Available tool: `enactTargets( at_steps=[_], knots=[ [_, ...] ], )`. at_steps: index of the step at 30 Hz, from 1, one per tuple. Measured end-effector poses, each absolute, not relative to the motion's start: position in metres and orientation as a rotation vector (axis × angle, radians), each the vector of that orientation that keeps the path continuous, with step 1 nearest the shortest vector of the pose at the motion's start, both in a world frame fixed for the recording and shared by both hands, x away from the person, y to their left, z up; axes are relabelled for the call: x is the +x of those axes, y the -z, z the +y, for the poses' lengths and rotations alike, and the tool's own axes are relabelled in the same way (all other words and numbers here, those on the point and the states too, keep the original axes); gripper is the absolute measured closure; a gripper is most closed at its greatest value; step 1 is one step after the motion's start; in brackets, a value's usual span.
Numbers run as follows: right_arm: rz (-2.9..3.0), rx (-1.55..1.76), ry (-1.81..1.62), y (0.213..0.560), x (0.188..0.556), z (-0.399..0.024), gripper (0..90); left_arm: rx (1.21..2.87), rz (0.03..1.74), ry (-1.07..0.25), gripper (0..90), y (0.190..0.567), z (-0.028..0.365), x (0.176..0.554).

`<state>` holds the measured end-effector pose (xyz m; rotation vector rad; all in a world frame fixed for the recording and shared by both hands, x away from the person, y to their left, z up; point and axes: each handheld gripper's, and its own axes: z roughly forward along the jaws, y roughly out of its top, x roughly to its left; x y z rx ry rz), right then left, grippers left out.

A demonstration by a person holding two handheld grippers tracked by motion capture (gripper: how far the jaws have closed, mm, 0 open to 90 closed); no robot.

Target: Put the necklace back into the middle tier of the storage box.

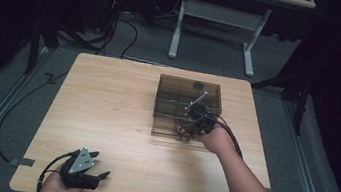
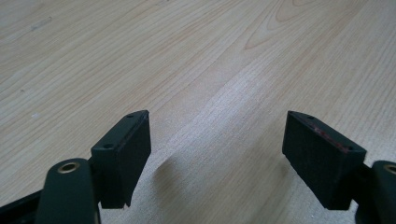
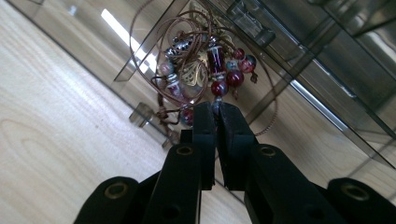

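The right gripper [image 3: 215, 109], jaws pinched nearly together on the beaded necklace [image 3: 205, 70] cord, held a light, limp, tangle-prone piece best gripped by cord, not beads.

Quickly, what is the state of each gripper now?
Left gripper: open, holding nothing, over the table.
Right gripper: closed on the bead necklace, at the clear box.

Dim room, lit tabletop, glare on plastic

High overhead, two close gripper views
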<state>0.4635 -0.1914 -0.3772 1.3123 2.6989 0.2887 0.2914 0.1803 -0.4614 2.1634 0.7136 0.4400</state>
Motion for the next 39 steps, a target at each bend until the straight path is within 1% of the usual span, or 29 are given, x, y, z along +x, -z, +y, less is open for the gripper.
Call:
enactTargets(
  at_steps=[4,8,11,15,17,21,24,32,33,36,39],
  knots=[
    [2.712,1.300,-0.259,0.385,0.467,-0.188,85.6,2.166,0.712,-0.440,24.1,0.461,0.180,0.291],
    [2.703,1.293,-0.251,0.384,0.467,-0.186,83.9,2.168,0.713,-0.440,24.1,0.461,0.180,0.291],
    [2.682,1.279,-0.266,0.374,0.464,-0.187,83.9,2.167,0.716,-0.440,24.2,0.462,0.180,0.291],
    [2.672,1.261,-0.356,0.351,0.455,-0.190,84.8,2.168,0.717,-0.441,24.3,0.462,0.179,0.292],
    [2.701,1.246,-0.380,0.347,0.448,-0.188,85.9,2.168,0.717,-0.441,24.3,0.462,0.179,0.292],
    [2.740,1.259,-0.366,0.357,0.442,-0.181,86.5,2.172,0.713,-0.446,24.3,0.462,0.179,0.292],
    [2.724,1.243,-0.331,0.367,0.447,-0.181,86.8,2.165,0.719,-0.446,24.3,0.462,0.179,0.291],
    [2.679,1.327,-0.302,0.381,0.465,-0.182,87.0,2.166,0.717,-0.443,24.2,0.462,0.179,0.292],
    [2.687,1.287,-0.302,0.383,0.468,-0.183,86.8,2.165,0.719,-0.441,24.2,0.462,0.179,0.291],
    [2.687,1.291,-0.295,0.385,0.469,-0.181,85.9,2.167,0.718,-0.440,24.2,0.462,0.179,0.291],
    [2.679,1.305,-0.310,0.379,0.465,-0.182,85.2,2.166,0.718,-0.441,24.2,0.462,0.179,0.291]
  ],
)
